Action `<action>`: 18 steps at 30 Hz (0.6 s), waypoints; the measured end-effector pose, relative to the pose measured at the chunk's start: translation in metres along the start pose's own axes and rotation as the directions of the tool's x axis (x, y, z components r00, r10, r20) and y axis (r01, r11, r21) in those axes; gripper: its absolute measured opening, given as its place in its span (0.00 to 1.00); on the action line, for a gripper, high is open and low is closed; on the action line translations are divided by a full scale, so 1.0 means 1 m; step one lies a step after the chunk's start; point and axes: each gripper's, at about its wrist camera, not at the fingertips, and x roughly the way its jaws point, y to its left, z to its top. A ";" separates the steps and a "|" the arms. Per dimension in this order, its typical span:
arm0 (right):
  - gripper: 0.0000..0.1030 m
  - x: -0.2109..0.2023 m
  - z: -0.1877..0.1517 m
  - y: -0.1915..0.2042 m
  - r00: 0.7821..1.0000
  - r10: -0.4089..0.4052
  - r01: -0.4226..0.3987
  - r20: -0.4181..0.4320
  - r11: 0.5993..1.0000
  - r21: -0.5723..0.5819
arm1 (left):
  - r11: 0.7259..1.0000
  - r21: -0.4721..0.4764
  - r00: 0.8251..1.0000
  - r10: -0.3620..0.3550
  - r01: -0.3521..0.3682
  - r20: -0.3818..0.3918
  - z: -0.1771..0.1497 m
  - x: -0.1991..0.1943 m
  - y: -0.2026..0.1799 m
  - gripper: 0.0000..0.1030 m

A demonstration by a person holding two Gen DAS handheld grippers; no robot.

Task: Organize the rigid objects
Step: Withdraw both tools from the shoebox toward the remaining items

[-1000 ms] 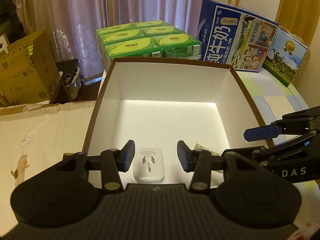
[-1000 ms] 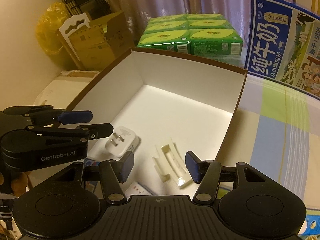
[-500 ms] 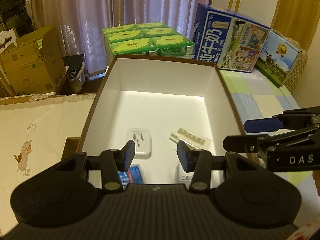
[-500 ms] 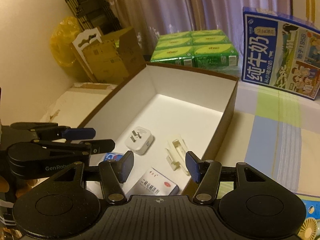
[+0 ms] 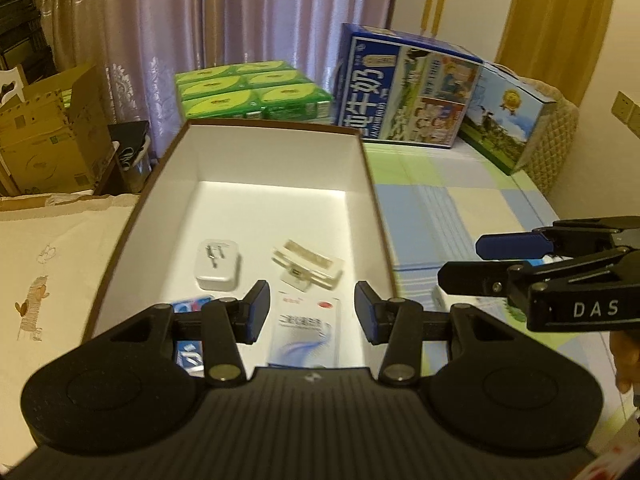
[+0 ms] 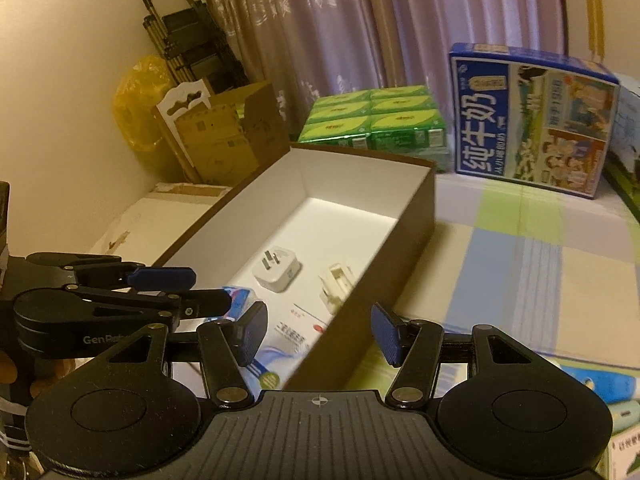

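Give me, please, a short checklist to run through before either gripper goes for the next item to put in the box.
1. Left gripper empty: ok, jaws apart, nothing between them.
2. Right gripper empty: ok, jaws apart, nothing held.
3. Box has room: ok, far half of the floor is bare.
4. Items already in settled: ok, the plug, the clip, the white carton and the blue pack lie flat on the floor.
5. Next item in sight: cannot tell, only cut-off packs show at the right wrist view's lower right.
6. Grippers clear of each other: ok, side by side, apart.
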 end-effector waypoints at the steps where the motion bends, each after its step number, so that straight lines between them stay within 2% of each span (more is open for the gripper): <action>1: 0.53 -0.005 -0.004 -0.003 1.000 -0.005 0.005 0.003 1.000 0.000 | 1.000 0.003 1.000 -0.007 0.007 -0.001 -0.003 -0.002 -0.005 0.41; 18: 0.53 -0.078 -0.069 -0.059 0.995 -0.102 0.103 -0.018 0.993 0.055 | 0.988 0.079 0.990 -0.131 0.135 -0.046 -0.034 -0.009 -0.101 0.41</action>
